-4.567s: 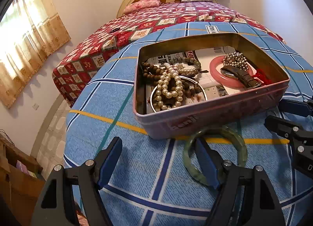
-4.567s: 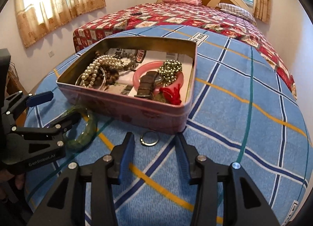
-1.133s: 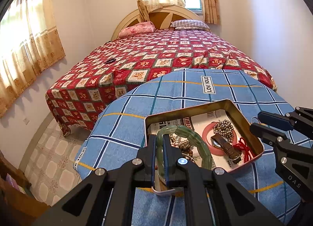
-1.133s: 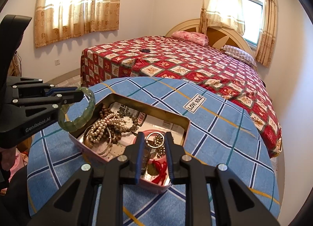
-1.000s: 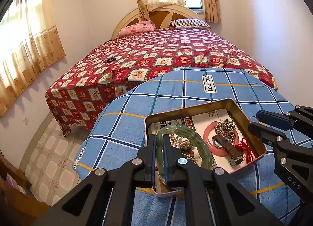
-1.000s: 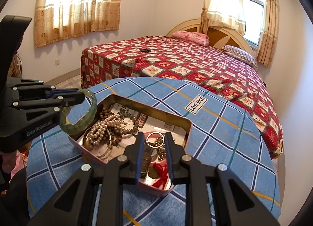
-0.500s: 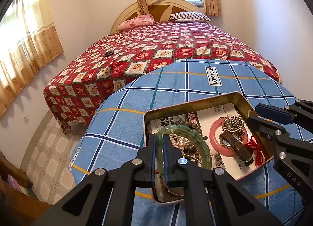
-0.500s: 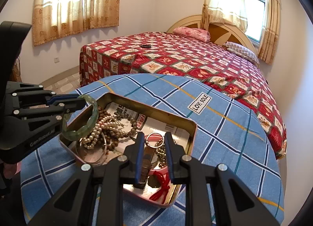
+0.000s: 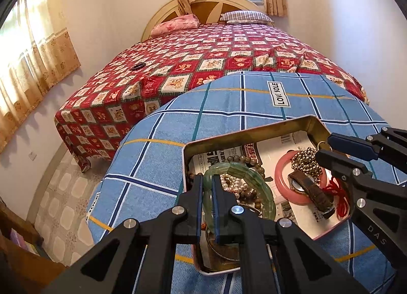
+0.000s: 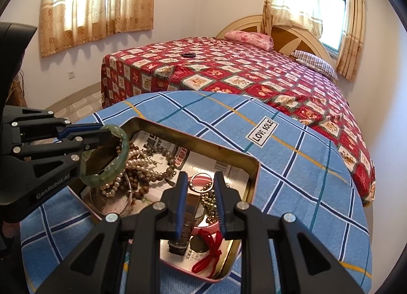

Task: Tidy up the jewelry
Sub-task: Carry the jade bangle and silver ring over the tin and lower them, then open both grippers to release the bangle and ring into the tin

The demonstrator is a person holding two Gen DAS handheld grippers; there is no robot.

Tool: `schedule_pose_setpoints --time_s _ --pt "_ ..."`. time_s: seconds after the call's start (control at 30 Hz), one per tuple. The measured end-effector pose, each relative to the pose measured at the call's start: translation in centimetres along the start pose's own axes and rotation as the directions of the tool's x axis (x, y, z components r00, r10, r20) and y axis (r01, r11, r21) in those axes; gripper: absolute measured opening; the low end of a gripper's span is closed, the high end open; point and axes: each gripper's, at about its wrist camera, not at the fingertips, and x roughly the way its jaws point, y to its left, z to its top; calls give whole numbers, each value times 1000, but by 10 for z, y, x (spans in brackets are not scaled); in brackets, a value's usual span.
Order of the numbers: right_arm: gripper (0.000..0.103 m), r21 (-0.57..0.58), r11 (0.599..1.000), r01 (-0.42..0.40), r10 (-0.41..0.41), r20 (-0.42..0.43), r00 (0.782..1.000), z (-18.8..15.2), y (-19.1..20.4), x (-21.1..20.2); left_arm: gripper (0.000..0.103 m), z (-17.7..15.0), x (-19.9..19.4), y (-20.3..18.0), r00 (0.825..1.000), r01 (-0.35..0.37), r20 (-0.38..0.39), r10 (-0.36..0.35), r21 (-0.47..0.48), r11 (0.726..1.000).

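Observation:
My left gripper (image 9: 207, 182) is shut on a green jade bangle (image 9: 254, 177), which hangs over the left end of the open pink tin (image 9: 244, 133). In the right wrist view the left gripper (image 10: 109, 134) and the bangle (image 10: 119, 152) show at the left. My right gripper (image 10: 201, 182) is shut on a small metal ring (image 10: 195, 188) above the tin (image 10: 203, 141). Its tips (image 9: 323, 147) are over the tin's far right corner. Inside lie pearls (image 10: 137, 160), brown beads (image 10: 162, 171), a pink bangle (image 9: 282, 169), a metal bead bracelet (image 9: 304, 159), a brown strap watch (image 9: 313, 191) and a red cord (image 10: 209, 255).
The tin sits on a round table with a blue plaid cloth (image 9: 229, 105), labelled LOVE SOLE. Right behind it stands a bed with a red patchwork cover (image 9: 216, 49); a small dark item (image 9: 138, 66) lies on it. Tiled floor (image 9: 61, 192) and wooden furniture lie to the left.
Bangle and ring, earlier loose on the cloth before open grippers, are now gripped. Over the last second both grippers sank slightly toward the tin, which looks nearer.

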Motion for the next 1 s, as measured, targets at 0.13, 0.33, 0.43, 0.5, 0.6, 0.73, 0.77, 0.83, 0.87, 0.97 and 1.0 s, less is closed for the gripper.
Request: schedule_pose_setpoints --time_s 0.13,0.33,0.43,0.5,0.6,0.73,0.77,0.83,0.87,0.97,1.0 --pt "23 1 1000 -1 1 -10 1000 0 0 4 6 0 4 0 1000 -2 -8 2 -3 1000" --pt "23 0 1000 -1 1 -17 1000 -1 0 7 6 -3 8 1 1000 -4 -20 4 -5 1000" --pt "23 1 1000 -1 1 -21 1000 -2 0 10 6 -4 10 1 1000 -3 -24 3 -6 1000" --pt "23 -1 1000 0 0 -25 1000 -3 1 12 6 -5 11 1 1000 -4 -27 4 -6 1000" --pt "24 4 1000 -3 3 -27 1000 -4 0 13 8 -6 11 0 1000 4 -31 -4 -3 1000" --pt "30 21 999 -25 26 -26 999 -6 -2 12 13 -5 9 -2 999 29 -43 -29 -13 1000" --pt "38 22 1000 -20 20 -23 1000 -6 -3 11 16 -5 6 -2 999 21 -40 -22 -18 1000" --pt "42 24 1000 -5 6 -16 1000 -8 -4 7 32 -5 -2 0 1000 5 -18 -6 -29 1000" --pt "43 27 1000 2 -2 -15 1000 -8 -4 4 52 -5 -6 2 1000 -8 -7 7 -35 999" --pt "54 50 998 37 -37 4 999 -9 -10 -6 77 -8 -26 10 997 -46 54 50 -69 997" --pt "56 60 997 42 -43 13 999 -9 -12 -9 77 -9 -30 13 998 -34 57 38 -80 996"
